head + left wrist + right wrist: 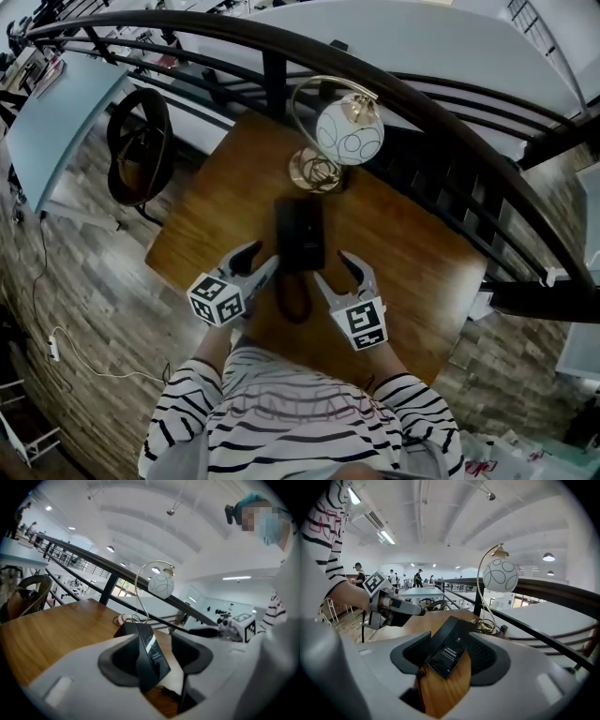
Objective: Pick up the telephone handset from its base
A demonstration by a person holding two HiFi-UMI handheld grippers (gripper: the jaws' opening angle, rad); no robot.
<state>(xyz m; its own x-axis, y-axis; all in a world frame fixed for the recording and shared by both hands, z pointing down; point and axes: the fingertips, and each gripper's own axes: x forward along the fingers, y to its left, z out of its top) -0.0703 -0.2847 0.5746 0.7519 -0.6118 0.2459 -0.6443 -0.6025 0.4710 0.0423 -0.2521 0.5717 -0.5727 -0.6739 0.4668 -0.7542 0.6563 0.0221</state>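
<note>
Head view is showing the telephone handset (291,234) lying on its base (313,236) on the wooden table (211,211), with the lamp (349,131) at its twelve o'clock. The left gripper (261,261) at seven o'clock and the right gripper (333,267) at five are both gaping and holding nothing. One gripper should be straddling the handset's long sides and lifting straight up while the other is steadying the base. White print on the handset is proving too small to read.

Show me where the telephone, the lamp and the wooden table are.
telephone (300,232), head view, middle of its black top.
lamp (349,133), head view, the round white shade.
wooden table (216,220), head view, bare wood left of the telephone.
</note>
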